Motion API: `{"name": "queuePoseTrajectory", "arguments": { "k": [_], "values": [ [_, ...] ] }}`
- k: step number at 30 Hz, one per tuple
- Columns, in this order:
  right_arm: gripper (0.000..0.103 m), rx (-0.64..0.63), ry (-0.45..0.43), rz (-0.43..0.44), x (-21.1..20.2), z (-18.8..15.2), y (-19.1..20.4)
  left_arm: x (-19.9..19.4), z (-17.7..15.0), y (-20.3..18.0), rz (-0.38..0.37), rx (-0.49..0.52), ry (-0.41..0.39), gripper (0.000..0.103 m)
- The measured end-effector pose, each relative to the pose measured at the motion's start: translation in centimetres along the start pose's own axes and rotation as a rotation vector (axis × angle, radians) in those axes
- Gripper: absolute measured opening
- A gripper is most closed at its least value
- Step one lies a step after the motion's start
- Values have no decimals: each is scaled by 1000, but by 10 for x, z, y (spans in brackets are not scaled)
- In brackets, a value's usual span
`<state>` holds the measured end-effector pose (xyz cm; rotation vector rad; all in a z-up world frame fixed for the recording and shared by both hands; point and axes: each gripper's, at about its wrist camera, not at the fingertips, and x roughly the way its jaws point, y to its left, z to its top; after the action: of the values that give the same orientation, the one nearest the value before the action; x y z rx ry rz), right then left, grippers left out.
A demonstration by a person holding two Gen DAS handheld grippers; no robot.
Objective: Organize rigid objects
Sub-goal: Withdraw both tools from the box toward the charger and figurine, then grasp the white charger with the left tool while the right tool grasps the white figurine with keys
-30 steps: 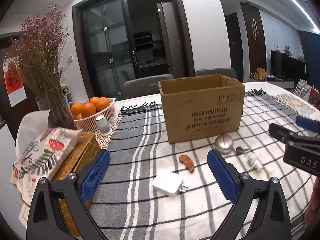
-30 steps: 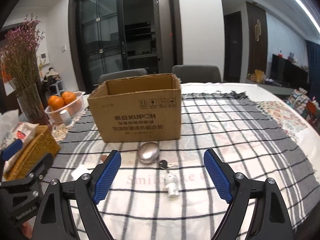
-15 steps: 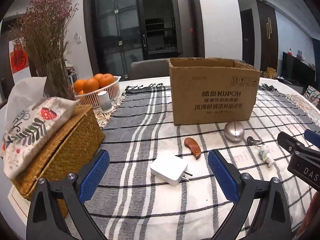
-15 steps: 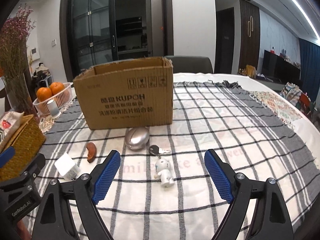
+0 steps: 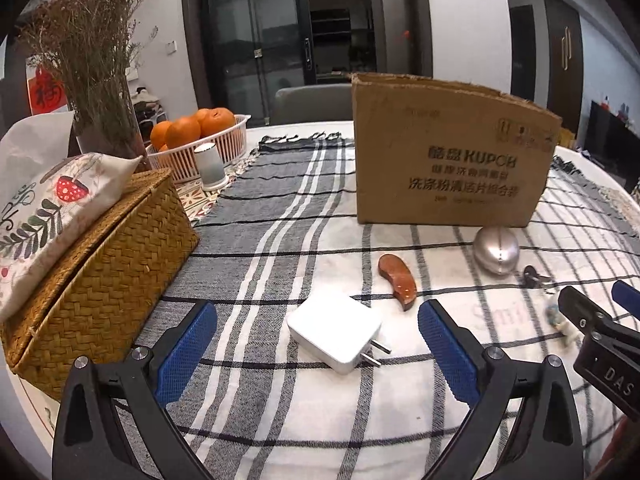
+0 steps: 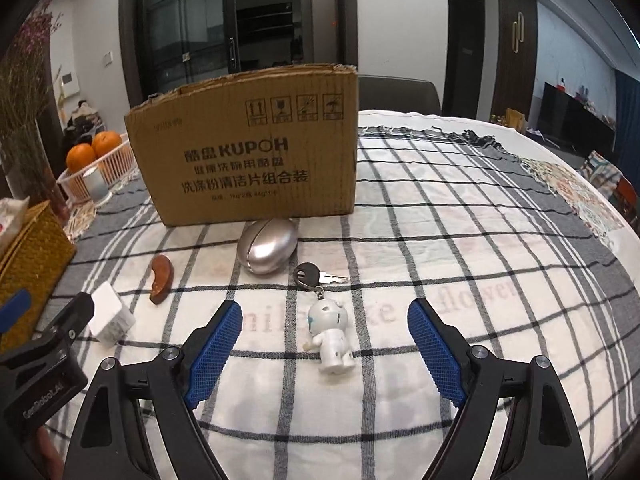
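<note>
Both grippers, left gripper [image 5: 318,338] and right gripper [image 6: 324,340], have been lowered, jaws wide and empty, over charger [image 5: 334,332] and keychain figure [image 6: 331,336]; pickups appear imminent.

White charger [image 5: 334,332], brown curved piece [image 5: 398,281], silver egg-shaped case [image 6: 267,251], key with white figurine [image 6: 330,332]: flat before upright open carton [image 6: 256,152].

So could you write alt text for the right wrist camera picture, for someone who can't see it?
An open right gripper with blue pads hovers over a small white robot-figure keychain with a black-headed key on a checked tablecloth. Behind lie a silver egg-shaped metal object and a brown cardboard box.
</note>
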<state>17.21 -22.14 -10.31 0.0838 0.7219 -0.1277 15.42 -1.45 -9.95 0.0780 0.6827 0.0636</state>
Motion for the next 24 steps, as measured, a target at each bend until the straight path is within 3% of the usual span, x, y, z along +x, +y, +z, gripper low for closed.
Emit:
{"name": "queuePoseTrajectory", "arguments": {
  "k": [4,14,24],
  "values": [
    [83,-13,24,8,12,2,1,15,2,-5,24,3,33,102],
    [69,16,114,19,43,-1,-4,42,1,-11,16,13,118,101],
    [53,9,161,17,56,-1,-2,65,0,-11,-6,16,204,86]
  ]
}}
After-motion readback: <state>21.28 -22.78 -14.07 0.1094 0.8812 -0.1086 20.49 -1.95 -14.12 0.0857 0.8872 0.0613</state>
